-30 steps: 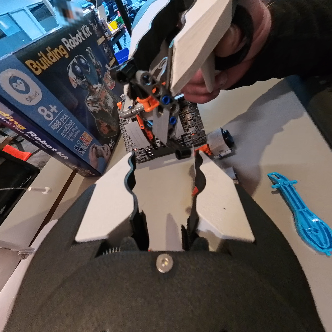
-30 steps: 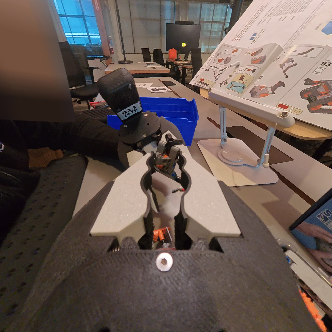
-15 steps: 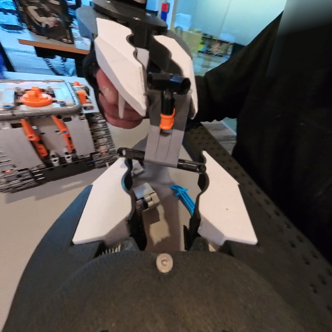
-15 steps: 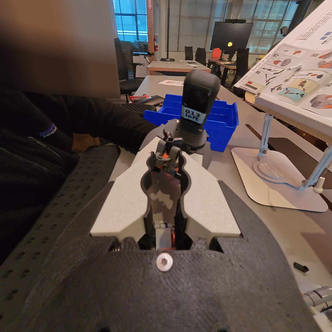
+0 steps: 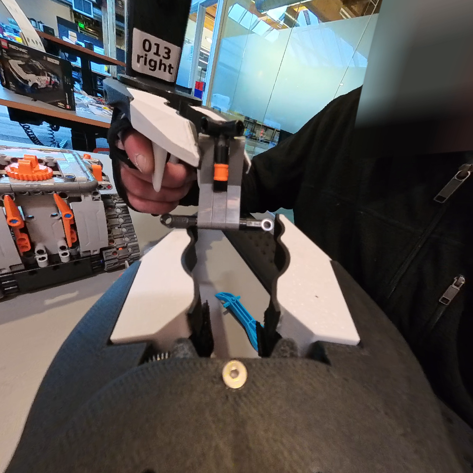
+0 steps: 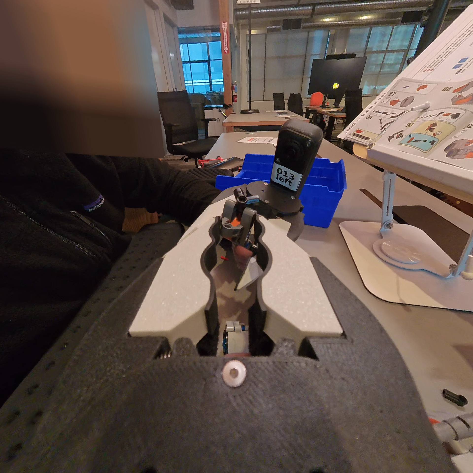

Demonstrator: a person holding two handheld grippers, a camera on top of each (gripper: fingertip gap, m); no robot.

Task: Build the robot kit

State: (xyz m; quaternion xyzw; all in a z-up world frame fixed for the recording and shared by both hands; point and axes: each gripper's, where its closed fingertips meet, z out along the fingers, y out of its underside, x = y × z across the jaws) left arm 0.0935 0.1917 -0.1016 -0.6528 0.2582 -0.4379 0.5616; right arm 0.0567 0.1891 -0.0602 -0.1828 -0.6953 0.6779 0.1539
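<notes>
The right claw is closed on a small grey brick assembly and holds it up in the air, off the bench. The assembly's long axis runs up and down: a black cross-piece sits at its top and an orange collar lies midway along its black centre rod. A thin black rod runs crosswise through its lower end, with a ring at each tip.

The left claw stands wide open and holds nothing. The assembly's lower end hangs just ahead of its fingertips, and the crosswise rod spans nearly the whole gap between them, one ring close to each tip. Whether either ring touches a finger I cannot tell.

To the left of the left claw a tracked brick vehicle stands on the bench. Beneath that claw lies a blue plastic tool.
</notes>
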